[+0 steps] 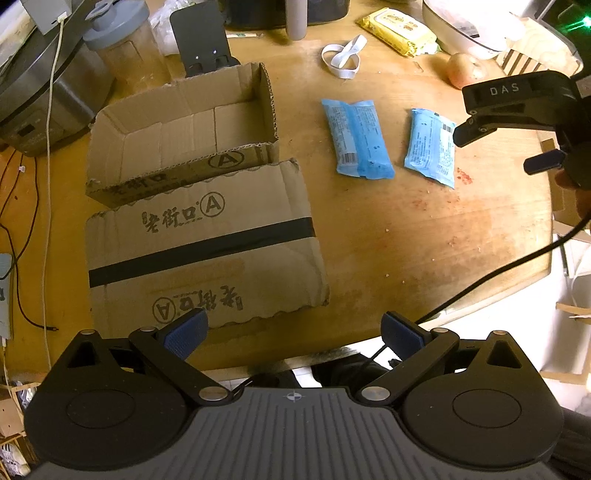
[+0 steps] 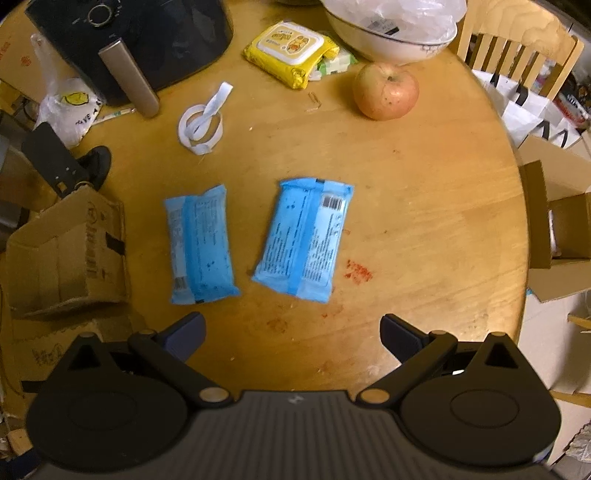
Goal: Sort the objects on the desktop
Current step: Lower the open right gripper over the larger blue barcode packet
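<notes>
Two blue wipe packs lie flat side by side on the round wooden table: the left pack [image 1: 356,138] [image 2: 201,245] and the right pack [image 1: 430,147] [image 2: 304,238]. An open cardboard box [image 1: 184,136] [image 2: 66,254] with a flattened front flap [image 1: 203,247] stands left of them. My left gripper [image 1: 293,332] is open and empty over the near table edge, beside the flap. My right gripper [image 2: 291,332] is open and empty, hovering just short of the two packs; it also shows in the left wrist view [image 1: 517,122] at the right of the packs.
A white strap loop [image 2: 203,122], a yellow wipes pack [image 2: 291,51], an apple [image 2: 386,90], a white bowl [image 2: 391,37] and a black appliance [image 2: 147,33] sit at the back. A plastic jar [image 1: 122,48] and cables [image 1: 48,166] are on the left. A wooden chair [image 2: 517,48] and boxes stand beyond the right edge.
</notes>
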The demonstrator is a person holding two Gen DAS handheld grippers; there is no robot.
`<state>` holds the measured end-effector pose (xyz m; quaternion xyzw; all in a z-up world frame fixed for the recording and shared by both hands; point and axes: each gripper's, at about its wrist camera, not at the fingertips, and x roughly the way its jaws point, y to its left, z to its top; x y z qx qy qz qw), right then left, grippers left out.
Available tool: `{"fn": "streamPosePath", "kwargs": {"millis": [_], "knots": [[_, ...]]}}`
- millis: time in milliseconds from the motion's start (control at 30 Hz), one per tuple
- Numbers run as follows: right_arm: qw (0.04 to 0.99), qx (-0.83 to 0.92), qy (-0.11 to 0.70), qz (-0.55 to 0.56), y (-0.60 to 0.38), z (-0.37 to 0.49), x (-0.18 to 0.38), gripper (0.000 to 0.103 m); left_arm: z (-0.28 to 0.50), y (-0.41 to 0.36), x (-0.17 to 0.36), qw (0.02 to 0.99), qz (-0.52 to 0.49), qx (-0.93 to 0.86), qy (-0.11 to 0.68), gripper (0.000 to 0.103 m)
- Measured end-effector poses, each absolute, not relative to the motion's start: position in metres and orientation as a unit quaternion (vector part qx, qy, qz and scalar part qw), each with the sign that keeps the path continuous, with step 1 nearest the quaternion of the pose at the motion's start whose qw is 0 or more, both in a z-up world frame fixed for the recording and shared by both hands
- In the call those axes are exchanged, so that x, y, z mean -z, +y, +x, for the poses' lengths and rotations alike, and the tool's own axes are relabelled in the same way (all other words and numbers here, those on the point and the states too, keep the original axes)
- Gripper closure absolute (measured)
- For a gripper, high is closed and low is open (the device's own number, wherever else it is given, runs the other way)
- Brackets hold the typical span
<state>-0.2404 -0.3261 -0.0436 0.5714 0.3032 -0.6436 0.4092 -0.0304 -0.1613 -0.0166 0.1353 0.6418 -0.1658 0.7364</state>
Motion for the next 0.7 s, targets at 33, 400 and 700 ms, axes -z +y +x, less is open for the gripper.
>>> {"fn": "streamPosePath", "kwargs": {"millis": [33,400,700], "knots": [[0.407,0.646,0.304,0.57,-0.327,-0.241,0.044,0.0,-0.031,-0.161,0.017,0.736,0.135,0.165,0.642,0.0],[0.392,0.651,0.309,0.572,-0.338,-0.245,0.054,0.0,-0.034,-0.156,0.017,0.736,0.132,0.162,0.643,0.0],[0.372,0.666,0.313,0.566,-0.352,-0.247,0.06,0.0,-0.037,-0.151,0.017,0.736,0.131,0.158,0.645,0.0]]}}
